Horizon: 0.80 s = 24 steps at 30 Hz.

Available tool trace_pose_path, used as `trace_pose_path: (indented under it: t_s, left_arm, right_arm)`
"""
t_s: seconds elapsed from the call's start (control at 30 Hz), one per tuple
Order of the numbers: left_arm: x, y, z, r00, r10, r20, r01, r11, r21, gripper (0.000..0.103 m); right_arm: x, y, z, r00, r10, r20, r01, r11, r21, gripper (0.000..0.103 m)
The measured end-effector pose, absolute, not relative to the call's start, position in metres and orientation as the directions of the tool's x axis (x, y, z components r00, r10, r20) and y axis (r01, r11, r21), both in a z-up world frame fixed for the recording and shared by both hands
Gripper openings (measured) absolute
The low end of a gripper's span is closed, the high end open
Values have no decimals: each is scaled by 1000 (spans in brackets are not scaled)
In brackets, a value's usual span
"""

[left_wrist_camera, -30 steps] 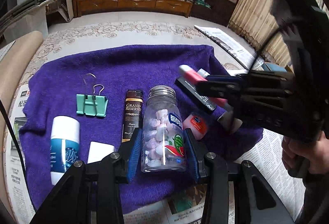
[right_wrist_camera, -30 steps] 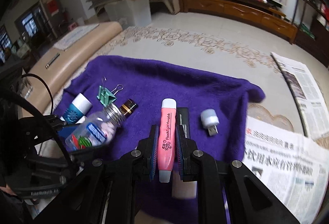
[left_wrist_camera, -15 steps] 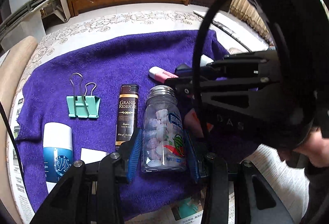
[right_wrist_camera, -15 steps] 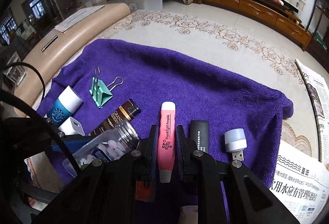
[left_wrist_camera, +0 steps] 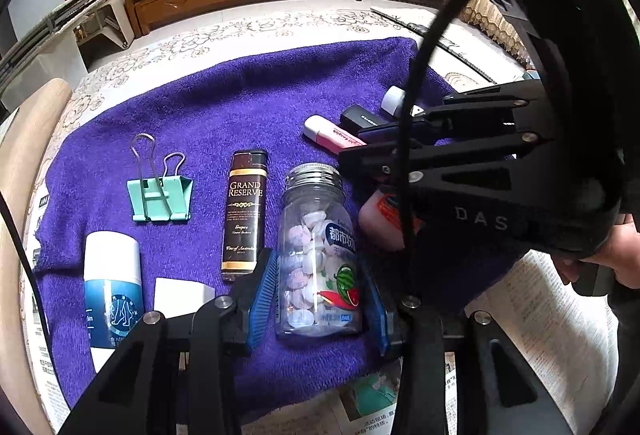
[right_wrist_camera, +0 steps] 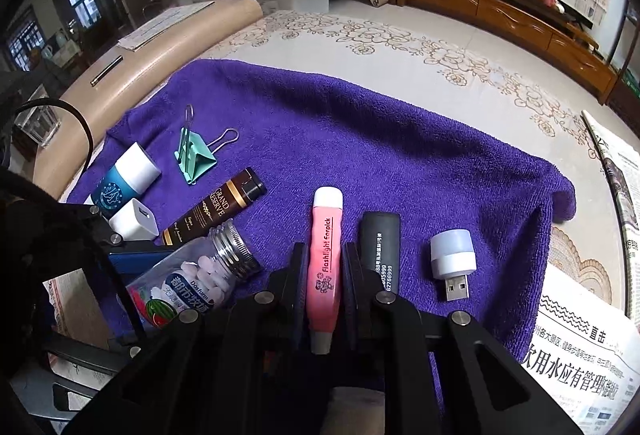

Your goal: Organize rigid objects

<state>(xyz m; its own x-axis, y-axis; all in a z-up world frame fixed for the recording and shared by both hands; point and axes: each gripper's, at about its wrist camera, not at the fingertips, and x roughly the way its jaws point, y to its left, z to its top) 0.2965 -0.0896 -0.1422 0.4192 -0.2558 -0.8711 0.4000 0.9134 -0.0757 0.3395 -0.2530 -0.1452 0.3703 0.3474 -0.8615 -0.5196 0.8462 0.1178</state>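
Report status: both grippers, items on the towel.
Left gripper shut on candy bottle. Right gripper shut on pink flashlight, beside black stick. Nothing blocking.

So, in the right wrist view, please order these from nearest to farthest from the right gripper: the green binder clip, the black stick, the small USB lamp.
From the right gripper:
1. Black stick, lying just right of it.
2. USB lamp, farther right on the purple towel.
3. Green binder clip, far up on the left.
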Motion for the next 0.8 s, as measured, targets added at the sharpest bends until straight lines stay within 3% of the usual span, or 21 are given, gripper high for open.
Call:
trace_pose_path:
  t_s: [0.1,0.17,0.27,0.4,0.47,0.57,0.73,0.8]
  left_arm:
    - [297,-87,-142,410,-267,-872,393,915,-95,40]
    - [296,-85,-141,410,-277,-869,388,915,-109,44]
    - [290,-81,-132,443,-282,-851,380,919,-107,57]
    - [276,-75,-112,493,-282,-823,381,920,-87,74]
    - [265,-69,-101,521,-286,-804,377,923,-84,82]
    - [243,-59,-85,559,-277,-782,357,931,-74,102]
    - [217,-40,-74,562,-220,-797,287,956,-61,103]
    - [206,-33,-74,564,-191,-804,246,968,-58,103]
  right_arm:
    - [337,-256,-145,351,375,-858,-536,832,144,24]
    - [334,-259,-144,359,382,-851,-543,827,142,38]
    - [328,-262,-139,387,387,-837,-536,833,137,52]
    - [317,-273,-124,419,416,-807,-514,841,166,58]
    - [311,-277,-115,433,421,-797,-502,847,175,68]
    - [295,-282,-100,456,425,-782,-470,861,195,81]
    - [254,-289,-77,503,364,-784,-378,908,180,103]
    - [235,-293,-69,525,320,-789,-318,933,167,103]
